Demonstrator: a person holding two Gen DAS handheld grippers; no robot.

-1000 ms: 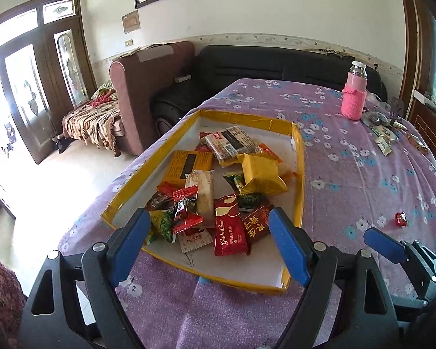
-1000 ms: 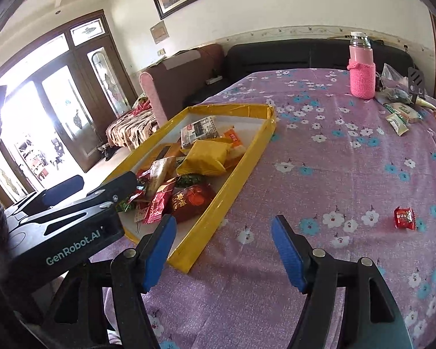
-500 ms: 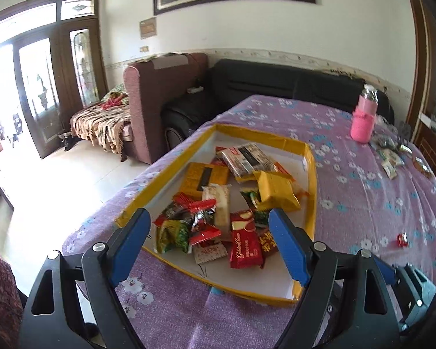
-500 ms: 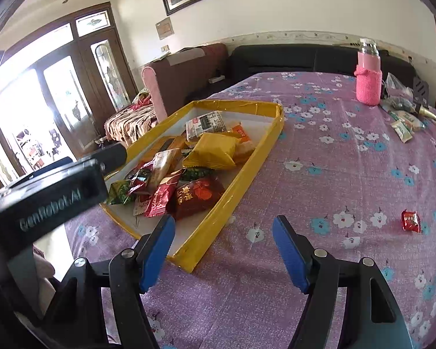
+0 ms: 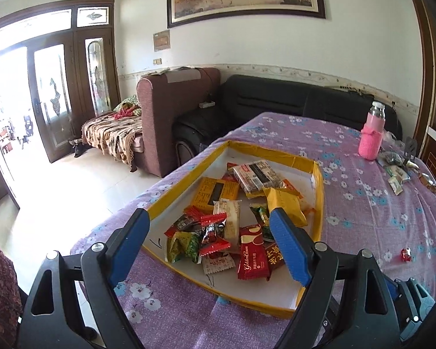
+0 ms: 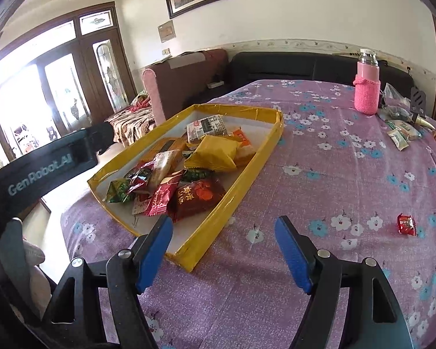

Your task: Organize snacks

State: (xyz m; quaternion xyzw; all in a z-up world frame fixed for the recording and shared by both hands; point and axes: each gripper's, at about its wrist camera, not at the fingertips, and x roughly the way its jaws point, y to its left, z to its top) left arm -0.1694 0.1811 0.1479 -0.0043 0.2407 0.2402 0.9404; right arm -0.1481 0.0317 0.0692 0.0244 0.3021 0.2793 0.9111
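Both my grippers spread, empty: left gripper (image 5: 209, 241), right gripper (image 6: 222, 251) just widened. Stray red candy (image 6: 406, 224) on table (image 6: 319, 192), apart from yellow tray (image 6: 248, 174). Light, crinkly, slippery; pinch across body.

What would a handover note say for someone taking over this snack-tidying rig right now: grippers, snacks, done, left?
Left gripper: open, empty, hovering over the near end of the yellow-rimmed tray.
Right gripper: jaws have just been opening, nothing between them, above the purple floral tablecloth beside the tray.
Done: most snacks lie piled in the tray.
Left: a small red candy lies alone on the cloth to the right; a few more packets sit near the pink bottle at the far end.
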